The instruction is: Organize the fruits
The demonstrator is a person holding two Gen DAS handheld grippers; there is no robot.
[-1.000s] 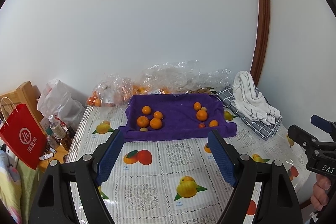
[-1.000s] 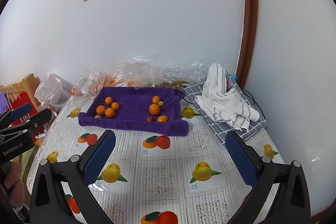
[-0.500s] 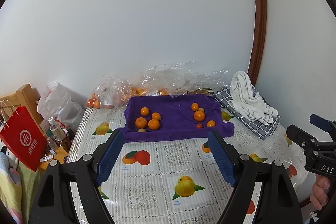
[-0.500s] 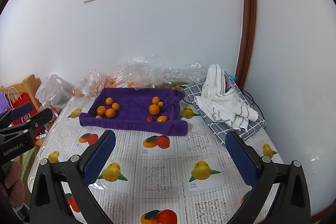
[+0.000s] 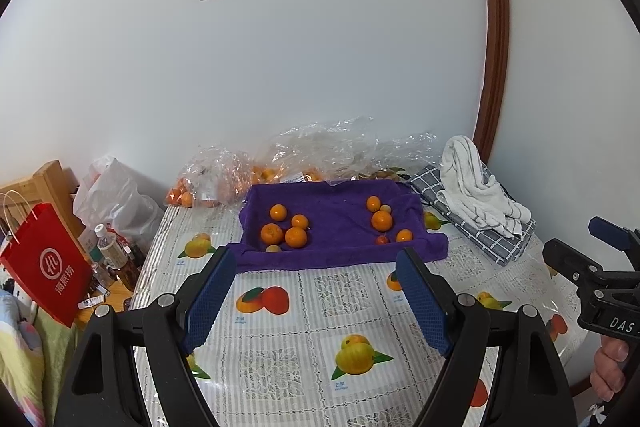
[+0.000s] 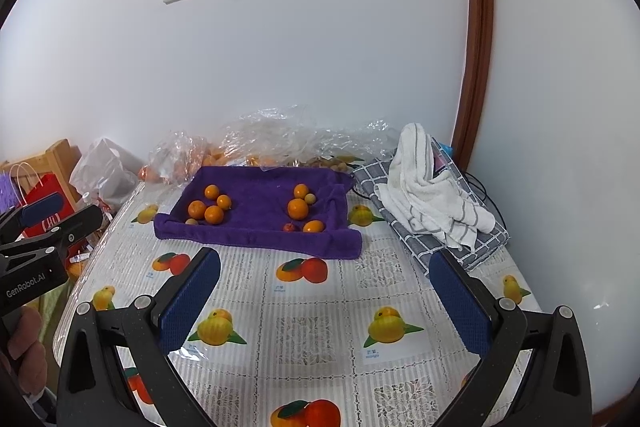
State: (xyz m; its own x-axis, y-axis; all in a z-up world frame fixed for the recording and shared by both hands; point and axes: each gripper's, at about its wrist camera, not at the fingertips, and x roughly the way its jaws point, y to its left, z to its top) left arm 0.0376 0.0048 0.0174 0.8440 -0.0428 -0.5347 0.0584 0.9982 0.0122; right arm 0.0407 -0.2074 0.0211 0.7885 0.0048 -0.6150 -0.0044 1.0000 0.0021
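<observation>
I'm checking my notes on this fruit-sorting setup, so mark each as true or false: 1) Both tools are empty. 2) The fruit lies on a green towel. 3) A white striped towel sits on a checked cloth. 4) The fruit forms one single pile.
1) True: the left tool and right tool stand open, holding nothing.
2) False: the fruit lies on a purple towel.
3) True: the white striped towel rests on the checked cloth.
4) False: there are two groups, left and right.
</observation>
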